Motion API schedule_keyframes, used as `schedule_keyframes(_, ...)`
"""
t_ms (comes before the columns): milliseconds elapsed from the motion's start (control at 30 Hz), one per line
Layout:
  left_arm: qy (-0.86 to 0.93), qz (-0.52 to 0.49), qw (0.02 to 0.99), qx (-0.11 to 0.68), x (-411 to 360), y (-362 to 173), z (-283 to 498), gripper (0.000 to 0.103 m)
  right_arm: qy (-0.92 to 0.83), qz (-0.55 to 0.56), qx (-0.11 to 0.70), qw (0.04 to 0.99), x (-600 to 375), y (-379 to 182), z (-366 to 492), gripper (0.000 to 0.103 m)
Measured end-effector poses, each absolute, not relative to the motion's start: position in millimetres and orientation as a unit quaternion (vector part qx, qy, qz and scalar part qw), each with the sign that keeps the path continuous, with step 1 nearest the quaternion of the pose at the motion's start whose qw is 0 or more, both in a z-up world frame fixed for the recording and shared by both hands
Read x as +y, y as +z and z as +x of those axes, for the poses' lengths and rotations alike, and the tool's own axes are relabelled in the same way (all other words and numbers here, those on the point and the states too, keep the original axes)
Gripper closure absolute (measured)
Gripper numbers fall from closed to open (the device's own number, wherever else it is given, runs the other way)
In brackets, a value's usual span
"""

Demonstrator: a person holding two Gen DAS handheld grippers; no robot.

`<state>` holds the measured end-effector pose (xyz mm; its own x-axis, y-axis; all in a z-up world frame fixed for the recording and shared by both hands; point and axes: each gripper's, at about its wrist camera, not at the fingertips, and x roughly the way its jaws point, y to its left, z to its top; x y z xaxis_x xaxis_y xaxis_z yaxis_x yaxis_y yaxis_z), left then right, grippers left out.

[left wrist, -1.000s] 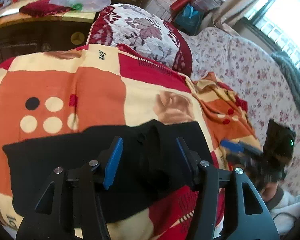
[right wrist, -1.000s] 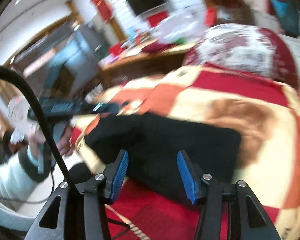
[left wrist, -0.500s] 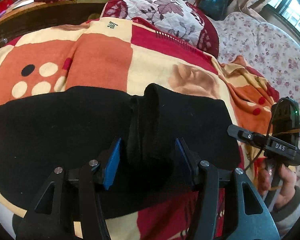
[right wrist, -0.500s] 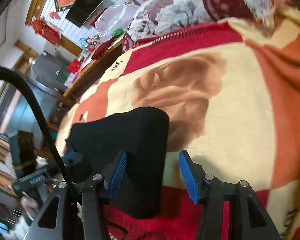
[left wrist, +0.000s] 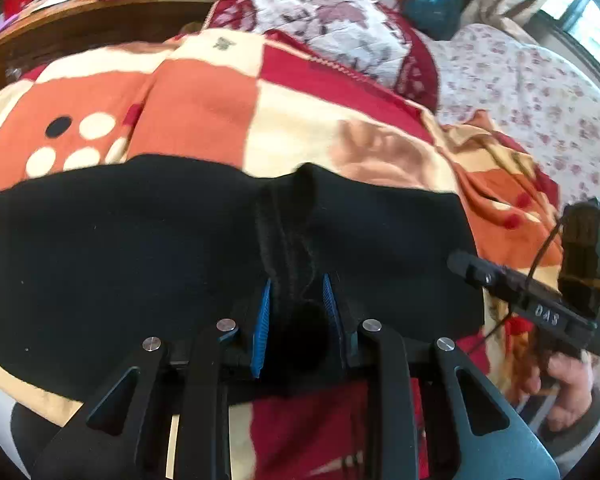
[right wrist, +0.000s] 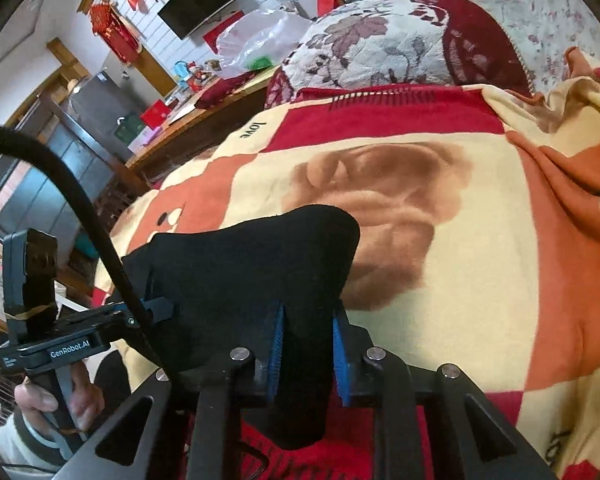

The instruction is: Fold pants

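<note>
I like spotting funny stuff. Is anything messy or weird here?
Only a little: the black pants bunch into a raised ridge where the left tongs pinch them, and the blanket is crumpled at its right edge. Nothing is spilled or torn.

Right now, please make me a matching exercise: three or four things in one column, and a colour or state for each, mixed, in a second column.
Things:
1. pants
2. left hand-held gripper
3. pillow
4. plastic bag

Colour or state:
A. white with maroon leaf pattern
B. black, lying on the blanket
C. clear, on the wooden table
D. shut on a bunch of cloth

Pairs: 1-B, 2-D, 3-A, 4-C
</note>
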<state>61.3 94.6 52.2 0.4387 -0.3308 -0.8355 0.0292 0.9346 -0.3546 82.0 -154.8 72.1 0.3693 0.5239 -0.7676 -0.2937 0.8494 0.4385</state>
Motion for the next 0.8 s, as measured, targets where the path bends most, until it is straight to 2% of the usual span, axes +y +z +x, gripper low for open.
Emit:
schedule_keyframes(133, -0.107, -0.148, 0.838, 0.514, 95.8, 46.9, 62.5, 0.078, 0.226, 0.099, 0.513, 0.822, -152.6, 56.3, 82.7, 0.082)
schedule_keyframes(200, -0.106, -0.144, 0.840, 0.513, 95.6, 49.4, 61.0, 0.078, 0.217, 0.093, 0.515, 0.824, -153.3, 59.0, 84.0, 0.073)
schedule_keyframes(233, -0.105, -0.144, 0.839, 0.514, 96.0, 50.0, 60.6, 0.078, 0.209, 0.091, 0.514, 0.827, -154.8, 61.5, 84.3, 0.061)
schedule_keyframes(267, -0.104, -0.146, 0.838, 0.516, 97.0, 50.8, 60.2, 0.078, 0.205, 0.093, 0.510, 0.830, -157.5, 64.8, 84.2, 0.059)
schedule_keyframes(800, -0.018, -0.144, 0.862, 0.486, 133.3, 77.5, 27.6, 0.078, 0.259, 0.096, 0.447, 0.851, -128.9, 118.6, 60.1, 0.059)
